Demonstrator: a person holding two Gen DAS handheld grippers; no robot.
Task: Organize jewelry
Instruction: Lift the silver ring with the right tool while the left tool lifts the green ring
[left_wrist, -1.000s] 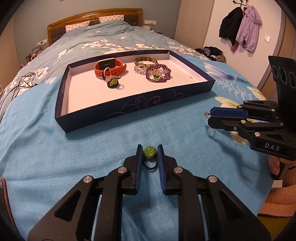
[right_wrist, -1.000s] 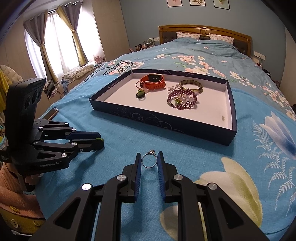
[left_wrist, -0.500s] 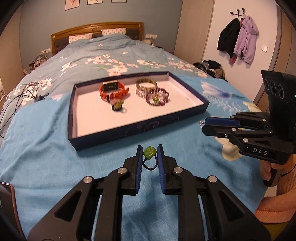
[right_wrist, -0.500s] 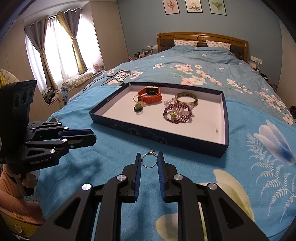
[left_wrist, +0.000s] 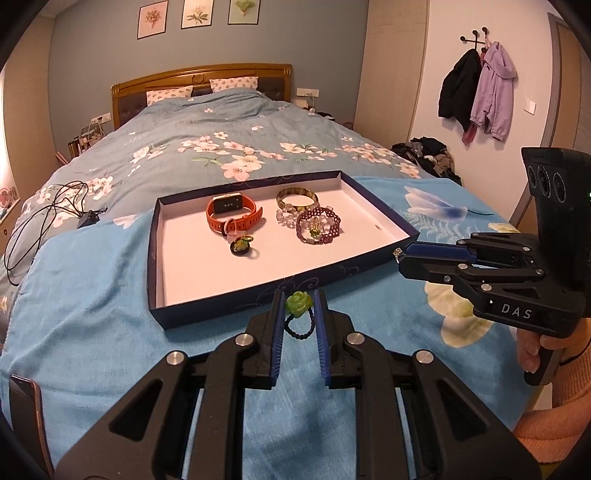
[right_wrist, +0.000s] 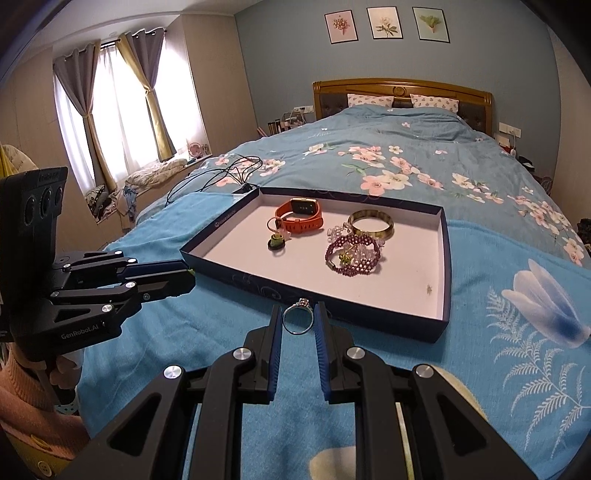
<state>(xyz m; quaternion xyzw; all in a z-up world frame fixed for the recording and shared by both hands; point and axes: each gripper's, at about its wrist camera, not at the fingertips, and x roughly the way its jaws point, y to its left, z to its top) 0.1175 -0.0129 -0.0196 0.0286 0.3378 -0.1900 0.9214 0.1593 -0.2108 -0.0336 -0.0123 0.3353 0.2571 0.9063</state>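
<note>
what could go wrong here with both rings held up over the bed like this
1. The silver ring is pinched only by its thin band at the tips of the right gripper; it could twist out and drop onto the blue blanket short of the tray.
2. The green rose ring in the left gripper has a beaded band that may slip or roll.
3. Inside the tray, the purple beaded bracelet and orange smartwatch crowd the back, so placing there could knock them.

bed (left_wrist: 207, 147) with floral blue duvet, bright blue blanket (left_wrist: 92, 295) spread over near end. navy tray (left_wrist: 258, 295) sits on blanket, mid. black cables (left_wrist: 48, 206) on duvet far left. phone (left_wrist: 22, 406) at near-left edge. two pillows (left_wrist: 232, 83) at far headboard.
</note>
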